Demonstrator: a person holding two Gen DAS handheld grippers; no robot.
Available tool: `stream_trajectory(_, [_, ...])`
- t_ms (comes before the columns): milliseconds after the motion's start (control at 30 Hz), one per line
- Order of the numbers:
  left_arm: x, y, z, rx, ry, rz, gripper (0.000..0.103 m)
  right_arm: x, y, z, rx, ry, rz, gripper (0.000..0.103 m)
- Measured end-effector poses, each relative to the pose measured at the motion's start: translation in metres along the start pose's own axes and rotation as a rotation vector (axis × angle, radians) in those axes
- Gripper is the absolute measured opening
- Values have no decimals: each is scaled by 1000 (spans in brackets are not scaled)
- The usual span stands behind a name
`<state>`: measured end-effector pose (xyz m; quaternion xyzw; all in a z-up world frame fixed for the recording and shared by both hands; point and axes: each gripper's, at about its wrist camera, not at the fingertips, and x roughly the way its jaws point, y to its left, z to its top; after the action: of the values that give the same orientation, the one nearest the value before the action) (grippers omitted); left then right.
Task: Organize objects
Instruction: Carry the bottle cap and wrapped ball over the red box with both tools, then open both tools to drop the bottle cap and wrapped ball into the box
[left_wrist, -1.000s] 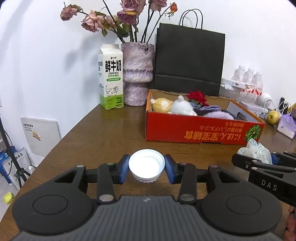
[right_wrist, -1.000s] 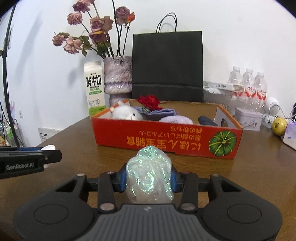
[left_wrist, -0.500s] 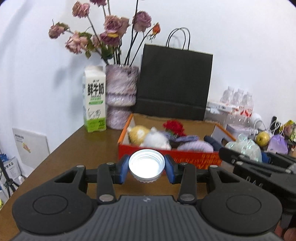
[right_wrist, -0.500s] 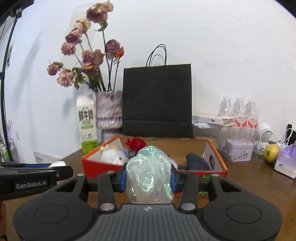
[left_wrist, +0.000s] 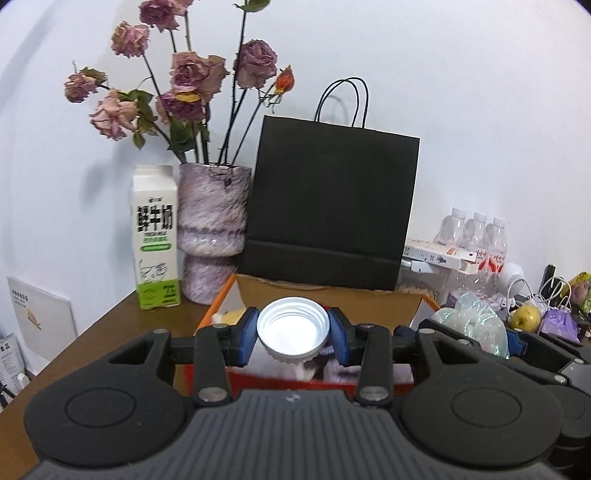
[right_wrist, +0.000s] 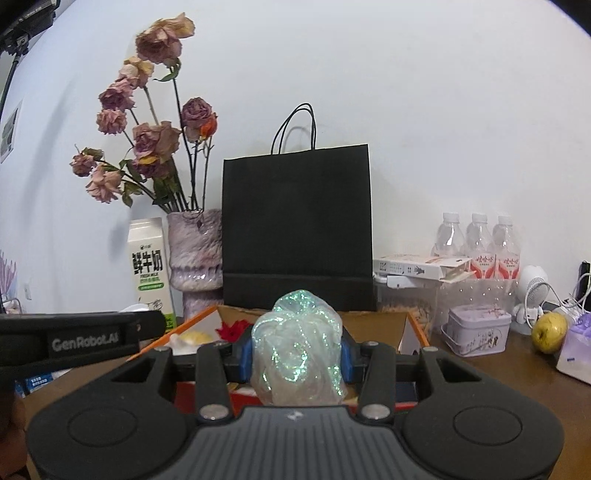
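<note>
Both grippers hover over the orange box (left_wrist: 221, 301), left gripper (left_wrist: 293, 334) pinching a white cap (left_wrist: 293, 332), right gripper (right_wrist: 296, 356) clamping an iridescent wad (right_wrist: 297, 350).

A lived-in home or small office corner, probably: a wooden counter (right_wrist: 517, 373) against a white wall carries a vase of dried roses (left_wrist: 212, 236), a milk carton (left_wrist: 155, 236), a black paper bag (right_wrist: 295, 229), water bottles (right_wrist: 476, 236), a tin (right_wrist: 478, 330) and an apple (right_wrist: 548, 331).
</note>
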<state>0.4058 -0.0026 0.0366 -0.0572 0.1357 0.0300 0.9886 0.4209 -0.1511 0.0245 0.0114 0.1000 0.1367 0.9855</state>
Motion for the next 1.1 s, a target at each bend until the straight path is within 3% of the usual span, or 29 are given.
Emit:
stream_trajectory(533, [78, -16, 21, 30, -6, -22, 41, 72, -24, 10, -49, 4, -10, 41])
stream_trajectory(1100, [123, -16, 31, 48, -3, -4, 41, 120, -30, 12, -73, 55, -19, 41])
